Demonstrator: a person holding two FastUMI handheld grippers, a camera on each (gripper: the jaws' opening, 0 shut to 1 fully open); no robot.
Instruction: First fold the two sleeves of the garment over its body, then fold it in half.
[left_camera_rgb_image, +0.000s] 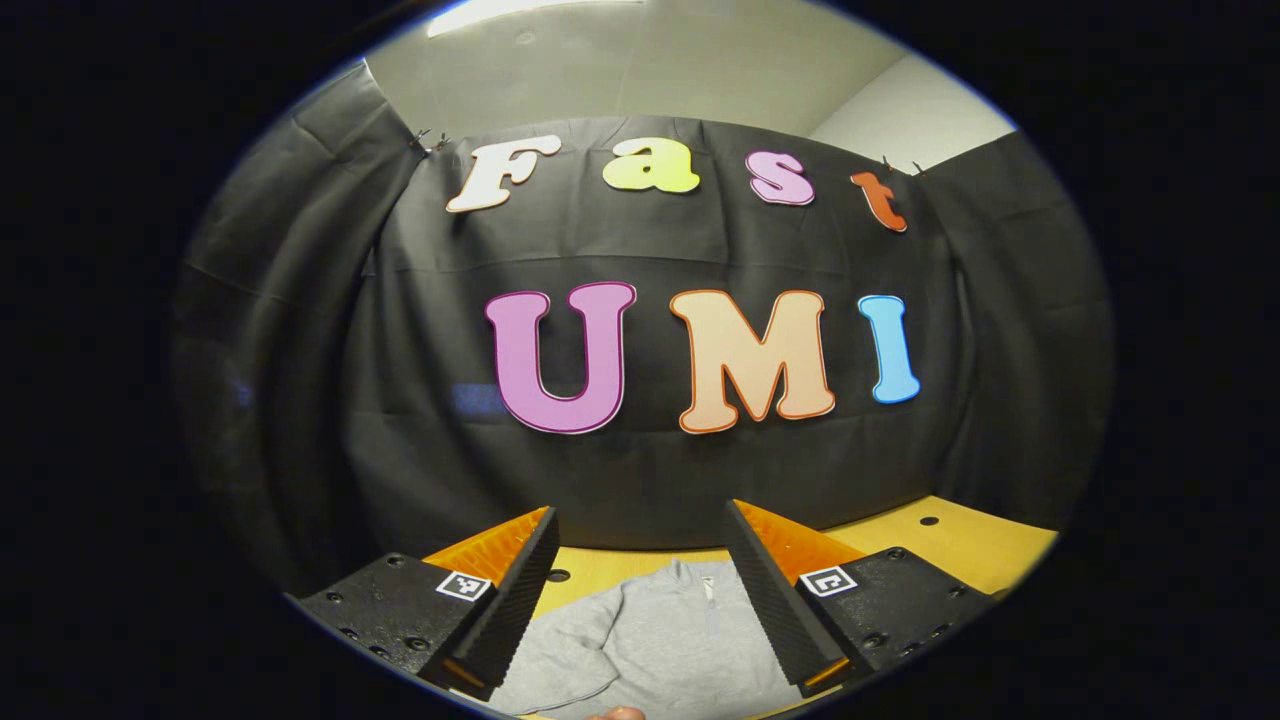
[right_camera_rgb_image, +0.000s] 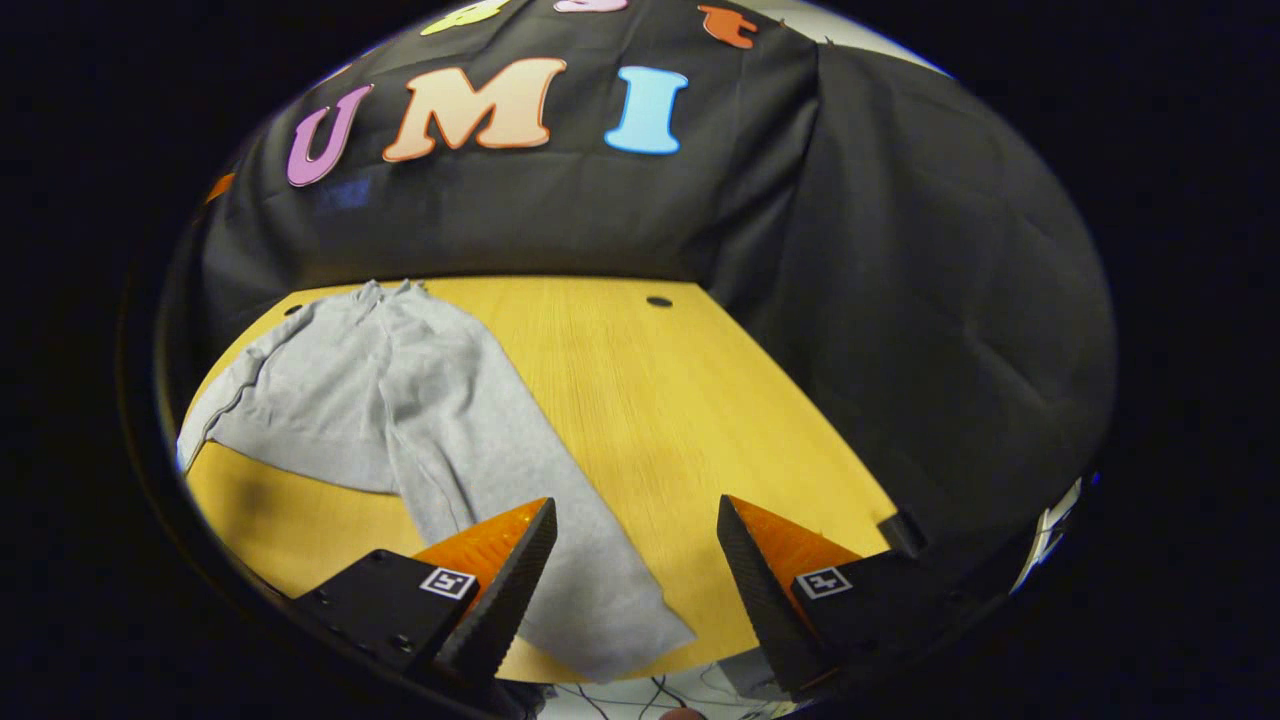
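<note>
Right hand-held gripper (right_camera_rgb_image: 635, 590): fingers spread wide, nothing between them, poised above the near edge of the yellow wooden bench (right_camera_rgb_image: 640, 400), with the grey garment (right_camera_rgb_image: 400, 400) lying flat ahead and to its left, one long sleeve (right_camera_rgb_image: 560, 560) running back toward the gripper and ending just beside its left finger, apart from it. Left hand-held gripper (left_camera_rgb_image: 640, 600): fingers likewise wide apart and holding nothing, raised and pointed at the black cloth wall (left_camera_rgb_image: 640, 470), the garment's collar and zip (left_camera_rgb_image: 700, 585) visible below between the two fingers, on the bench.
</note>
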